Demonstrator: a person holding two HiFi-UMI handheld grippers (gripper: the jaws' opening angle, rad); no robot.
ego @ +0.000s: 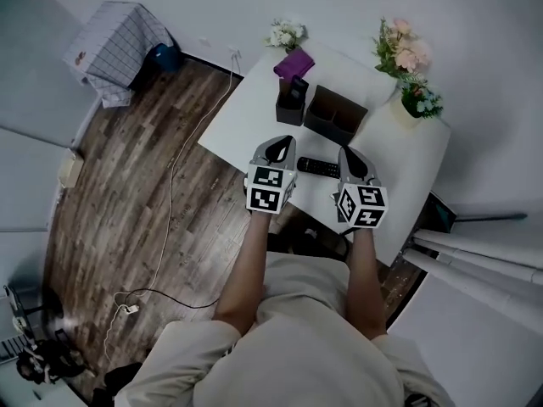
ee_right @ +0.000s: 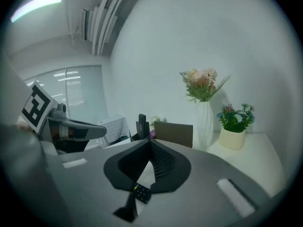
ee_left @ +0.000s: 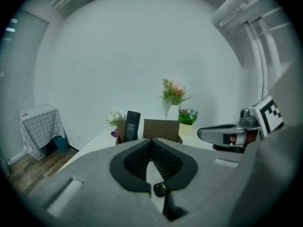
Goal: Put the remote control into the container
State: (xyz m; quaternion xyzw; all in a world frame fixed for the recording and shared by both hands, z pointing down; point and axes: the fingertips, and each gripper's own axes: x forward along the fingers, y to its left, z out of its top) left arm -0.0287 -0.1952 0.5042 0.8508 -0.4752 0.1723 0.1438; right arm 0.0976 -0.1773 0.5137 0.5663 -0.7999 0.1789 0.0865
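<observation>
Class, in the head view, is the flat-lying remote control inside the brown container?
No, the remote control lies on the white table, outside the brown container.

No legible text or signs

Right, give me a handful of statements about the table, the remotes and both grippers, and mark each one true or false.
1. A remote control lies flat on the white table, between the left gripper and the right gripper. True.
2. The left gripper has its jaws wide apart. False: they are together, with nothing between them.
3. A second remote stands upright in the smaller container. True.
4. The purple thing lies on the floor. False: it is on the table, behind the smaller container.
5. The right gripper is lifting the remote control. False: its jaws are shut on nothing, and the remote control lies on the table.
</observation>
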